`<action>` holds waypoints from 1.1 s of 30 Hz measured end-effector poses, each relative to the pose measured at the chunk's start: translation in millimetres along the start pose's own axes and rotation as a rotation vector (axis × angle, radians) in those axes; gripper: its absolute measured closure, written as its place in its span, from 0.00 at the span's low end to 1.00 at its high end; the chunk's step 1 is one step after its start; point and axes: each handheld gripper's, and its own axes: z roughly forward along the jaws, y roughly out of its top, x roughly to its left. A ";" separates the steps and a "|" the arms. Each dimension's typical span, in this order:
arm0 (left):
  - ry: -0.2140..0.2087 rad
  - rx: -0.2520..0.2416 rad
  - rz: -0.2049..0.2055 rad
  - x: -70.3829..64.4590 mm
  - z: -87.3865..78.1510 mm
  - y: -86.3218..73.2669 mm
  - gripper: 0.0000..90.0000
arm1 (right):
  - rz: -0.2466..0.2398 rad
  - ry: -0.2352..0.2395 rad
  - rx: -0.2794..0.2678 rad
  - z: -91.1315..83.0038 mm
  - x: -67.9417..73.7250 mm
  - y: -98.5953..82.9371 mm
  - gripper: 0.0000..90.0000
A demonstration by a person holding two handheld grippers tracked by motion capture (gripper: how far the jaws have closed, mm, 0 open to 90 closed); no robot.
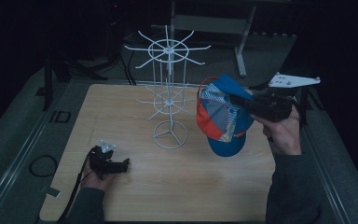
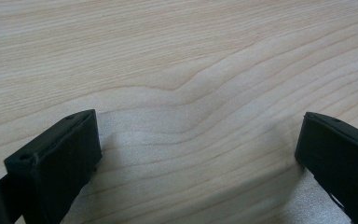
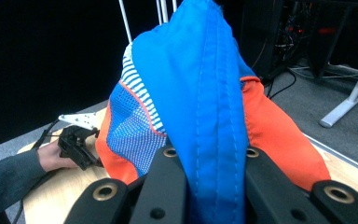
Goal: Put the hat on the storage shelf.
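Plainly the right gripper (image 1: 235,100) clamped the blue-and-orange cap (image 1: 221,116) aloft, just right of the white wire rack (image 1: 168,100) (its lower spokes nearest); the left gripper (image 2: 198,154) rested spread and empty on the table (image 1: 177,186), near-left.

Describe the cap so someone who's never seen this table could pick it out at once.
On the pale wooden table stands a white wire display rack with spoked tiers. Just right of it, lifted off the tabletop, the black right gripper is shut on a blue, orange and striped fabric baseball cap. It is the one soft, brightly coloured thing there; the left gripper is open near the table's left front.
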 end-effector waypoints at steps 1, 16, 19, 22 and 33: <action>0.000 0.000 0.000 0.0 0.0 0.0 0.00 | 0.000 0.001 -0.002 -0.3 0.2 0.3 0.97; 0.001 -0.001 -0.001 -0.1 0.2 0.1 0.00 | 0.001 0.026 -0.029 -6.3 2.9 4.8 0.97; 0.000 -0.002 -0.001 -0.1 0.2 0.1 0.00 | -0.004 0.029 -0.035 -7.3 3.8 6.4 0.97; 0.001 -0.001 -0.001 -0.1 0.3 0.2 0.00 | -0.007 0.033 -0.038 -8.2 4.4 8.3 0.97; 0.001 -0.001 -0.001 -0.1 0.3 0.2 0.00 | -0.011 0.051 -0.047 -9.4 5.9 14.0 0.97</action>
